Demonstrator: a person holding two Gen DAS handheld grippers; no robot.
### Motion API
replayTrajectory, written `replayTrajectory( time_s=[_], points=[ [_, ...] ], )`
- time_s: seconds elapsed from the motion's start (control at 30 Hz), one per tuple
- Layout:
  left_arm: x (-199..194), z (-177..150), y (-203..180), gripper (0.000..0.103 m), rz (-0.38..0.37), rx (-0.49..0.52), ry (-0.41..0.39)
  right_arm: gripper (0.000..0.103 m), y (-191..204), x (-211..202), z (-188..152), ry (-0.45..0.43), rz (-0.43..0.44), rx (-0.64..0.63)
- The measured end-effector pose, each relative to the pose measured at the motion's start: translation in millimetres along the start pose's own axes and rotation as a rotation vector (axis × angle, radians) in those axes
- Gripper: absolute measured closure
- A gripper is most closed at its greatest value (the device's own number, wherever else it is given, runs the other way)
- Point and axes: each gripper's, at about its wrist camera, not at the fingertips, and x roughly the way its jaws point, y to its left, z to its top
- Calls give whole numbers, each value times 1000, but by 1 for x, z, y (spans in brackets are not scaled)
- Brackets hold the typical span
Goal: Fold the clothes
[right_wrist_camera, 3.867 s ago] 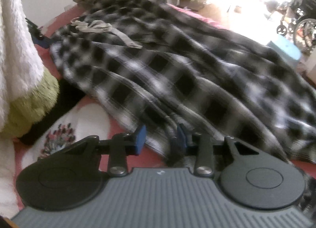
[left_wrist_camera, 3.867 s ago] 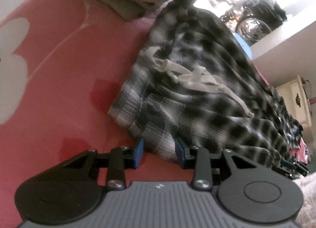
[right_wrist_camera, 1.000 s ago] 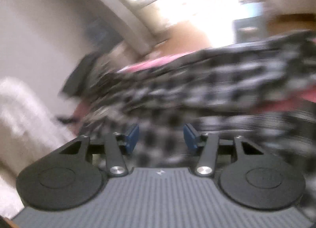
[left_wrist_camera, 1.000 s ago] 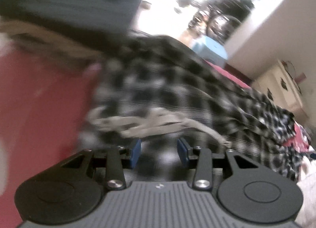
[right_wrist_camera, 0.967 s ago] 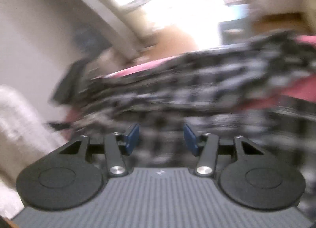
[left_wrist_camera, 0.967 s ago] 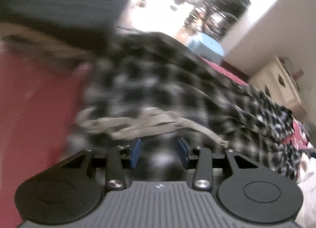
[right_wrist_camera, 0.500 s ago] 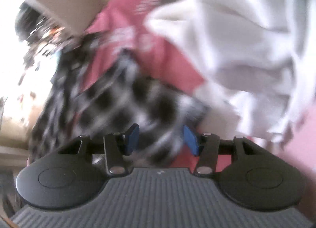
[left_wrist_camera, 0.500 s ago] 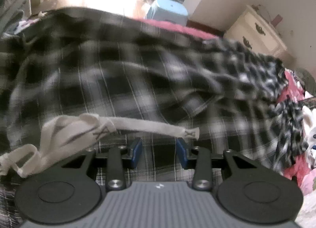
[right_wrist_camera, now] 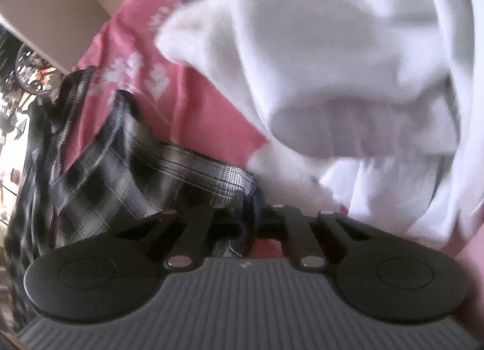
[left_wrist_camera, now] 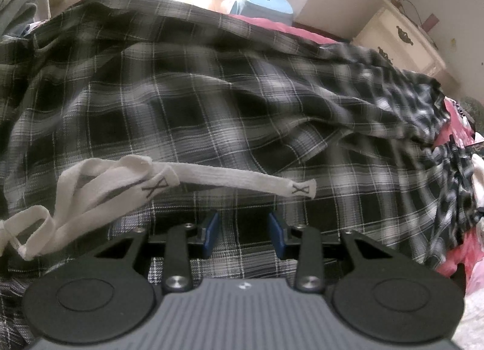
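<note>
Currently my right gripper (right_wrist_camera: 249, 213) pinches the woven plaid garment's (right_wrist_camera: 127, 165) hem, lower centre; my left gripper (left_wrist_camera: 243, 233) stands narrowly parted over it; pink bedsheet (right_wrist_camera: 187, 98) beneath.

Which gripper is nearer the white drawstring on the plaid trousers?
Left. The left gripper hovers just below the white woven drawstring, jaws apart over the black-and-white plaid trousers. The right gripper is shut on a trouser hem; no drawstring shows there.

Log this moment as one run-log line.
task: fold clothes | left gripper: open over plaid trousers, near drawstring | right gripper: shut on trouser hem
</note>
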Motion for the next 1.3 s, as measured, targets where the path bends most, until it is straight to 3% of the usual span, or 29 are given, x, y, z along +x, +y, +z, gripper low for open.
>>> replayTrajectory(
  time_s=[0.17, 0.37, 0.5, 0.63, 0.67, 0.7, 0.8, 0.93, 1.0, 1.13, 1.3],
  points=[
    [-1, -2, 1, 68, 9, 4, -1, 99, 28, -36, -2, -159, -152, -279],
    [0, -3, 5, 69, 7, 0, -5, 99, 18, -38, 0, -193, -322, -340],
    [0, -4, 8, 71, 6, -7, -8, 98, 13, -24, -1, -173, -361, -335],
    [-1, -4, 9, 73, 8, -12, -8, 94, 23, -30, -2, -141, -329, -366],
    [-1, -4, 9, 73, 9, -12, -7, 88, 27, -35, -3, -151, -317, -379],
    [-1, -3, 9, 73, 10, -11, -6, 80, 32, -44, -3, -180, -300, -393],
    [0, -2, 8, 73, 17, -9, -1, 79, 47, -71, -6, -268, -249, -438],
    [2, 0, 6, 73, 27, -7, 7, 81, 52, -84, 9, -301, -77, -330],
    [3, 2, 4, 73, 34, -2, 12, 89, 50, -71, 23, -274, -10, -237],
    [4, 5, 0, 73, 46, 3, 23, 96, 46, -24, 47, -225, 33, -95],
    [6, 8, -6, 73, 61, -5, 34, 98, 40, 33, 46, -134, -52, -7]
  ],
)
